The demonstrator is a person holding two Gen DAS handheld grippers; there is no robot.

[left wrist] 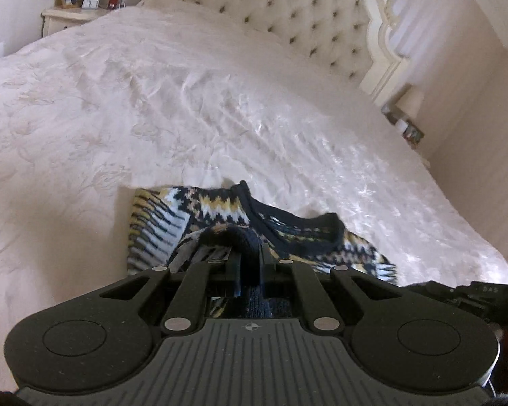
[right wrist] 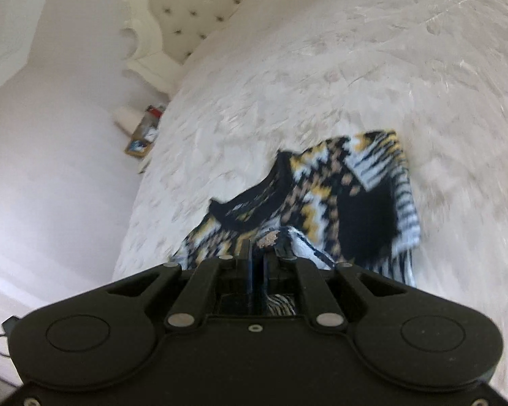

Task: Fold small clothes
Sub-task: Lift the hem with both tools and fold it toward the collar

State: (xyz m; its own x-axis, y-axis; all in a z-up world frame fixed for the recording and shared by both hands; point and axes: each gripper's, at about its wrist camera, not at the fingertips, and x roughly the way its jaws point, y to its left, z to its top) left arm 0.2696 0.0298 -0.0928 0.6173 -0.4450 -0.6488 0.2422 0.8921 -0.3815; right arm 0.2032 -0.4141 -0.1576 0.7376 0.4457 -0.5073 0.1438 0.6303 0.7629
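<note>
A small knitted sweater point(left wrist: 220, 213) with a navy, yellow, white and tan pattern lies on the white bedspread point(left wrist: 152, 101). My left gripper point(left wrist: 250, 253) is shut on a navy ribbed edge of the sweater, which bunches up between the fingers. In the right wrist view the sweater point(right wrist: 348, 196) is partly folded over itself, its navy neckline point(right wrist: 254, 203) to the left. My right gripper point(right wrist: 257, 253) is shut on another part of the sweater's near edge. The right view is motion-blurred.
The bed has a tufted cream headboard point(left wrist: 288, 17). A nightstand point(left wrist: 71, 13) with photo frames stands at the far left. Another nightstand point(left wrist: 409, 128) with small items stands by the right wall. The other gripper's body point(left wrist: 474, 294) shows at the right edge.
</note>
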